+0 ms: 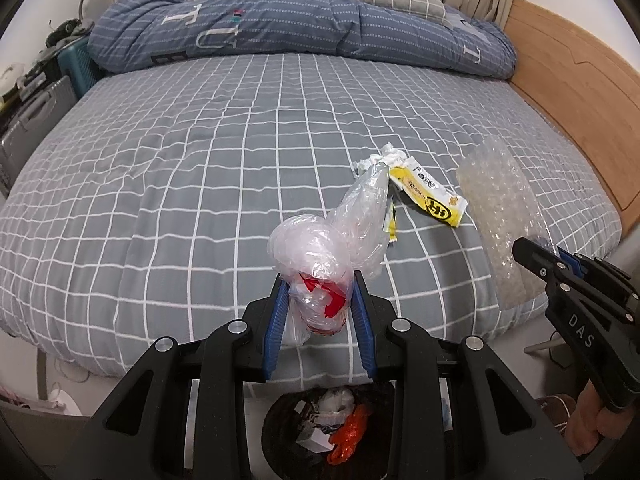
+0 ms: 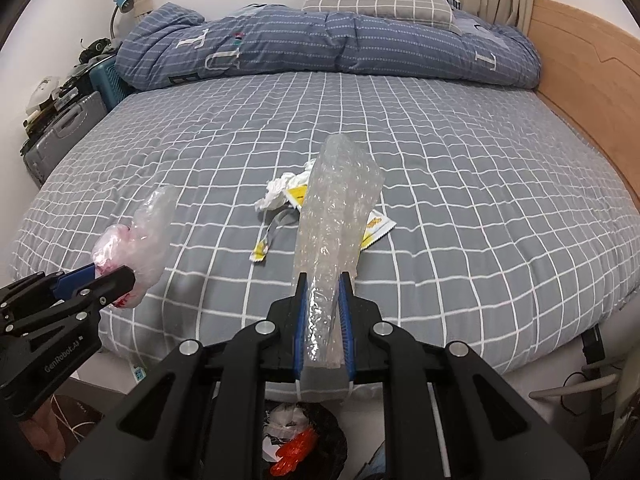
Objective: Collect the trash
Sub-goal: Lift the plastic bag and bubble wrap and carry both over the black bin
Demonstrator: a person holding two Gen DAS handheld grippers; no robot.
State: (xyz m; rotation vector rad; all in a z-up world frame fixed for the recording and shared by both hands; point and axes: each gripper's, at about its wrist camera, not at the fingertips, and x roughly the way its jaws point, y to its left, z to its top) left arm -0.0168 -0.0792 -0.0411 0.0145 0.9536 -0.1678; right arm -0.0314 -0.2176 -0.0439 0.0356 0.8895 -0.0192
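The left gripper (image 1: 320, 280) is closed on a crumpled clear plastic bag (image 1: 316, 256) with red scraps inside, held above the near edge of the bed (image 1: 200, 160), and the right gripper (image 2: 323, 280) is clamped on a strip of bubble wrap (image 2: 336, 208) that stands up from its blue pads. On the grey checked bedcover, between and beyond the two held items, lie a yellow wrapper (image 1: 432, 196), a crumpled white tissue (image 2: 282, 190) and a small torn yellow strip (image 2: 266, 242). Below both grippers, off the foot of the bed, a black bin (image 1: 280, 424) holds white paper and an orange scrap (image 1: 348, 434).
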